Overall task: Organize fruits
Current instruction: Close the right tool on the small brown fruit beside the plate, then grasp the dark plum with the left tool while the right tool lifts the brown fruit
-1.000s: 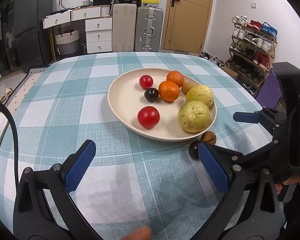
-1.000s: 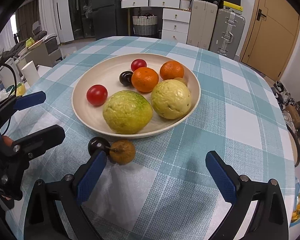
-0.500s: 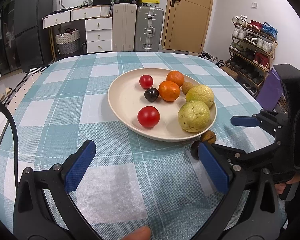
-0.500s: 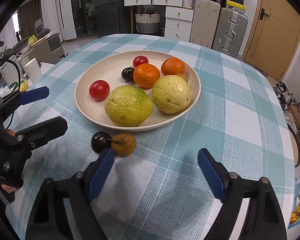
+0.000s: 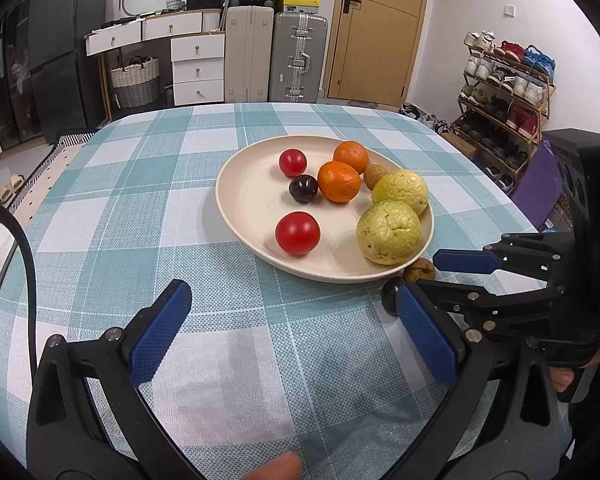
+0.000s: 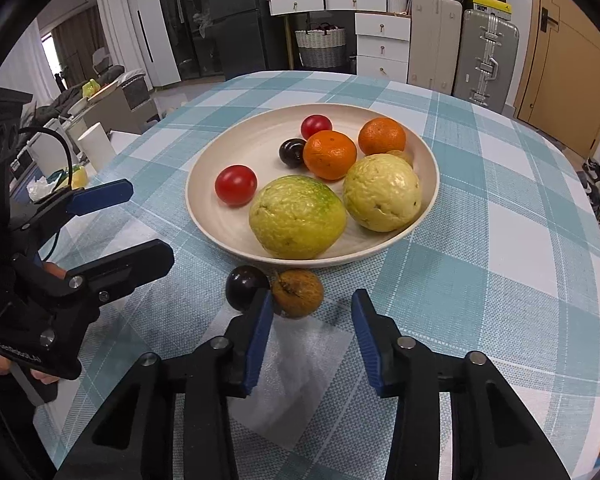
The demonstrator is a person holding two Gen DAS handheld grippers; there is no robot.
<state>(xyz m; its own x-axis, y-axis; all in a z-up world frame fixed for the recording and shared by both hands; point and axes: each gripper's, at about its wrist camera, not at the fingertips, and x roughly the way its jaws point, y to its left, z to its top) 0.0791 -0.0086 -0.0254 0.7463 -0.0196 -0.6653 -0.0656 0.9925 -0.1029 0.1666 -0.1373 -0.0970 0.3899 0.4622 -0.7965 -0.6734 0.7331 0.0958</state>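
The right gripper (image 6: 310,312), jaws just closing but not yet pinching, brackets the brown longan (image 6: 298,291) lying on the counter (image 6: 500,264) beside a dark plum (image 6: 245,287), presumably bound for the plate (image 6: 220,220); the left gripper (image 5: 292,332) waits spread.

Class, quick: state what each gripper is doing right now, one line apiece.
Left gripper: open, holding nothing.
Right gripper: open, jaws just been closing around the small brown wrinkled fruit on the checked tablecloth; pads not pressing it.

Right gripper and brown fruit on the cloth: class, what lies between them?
Nothing: in the right wrist view only bare checked tablecloth separates the right gripper from the brown fruit, just ahead of its fingertips.
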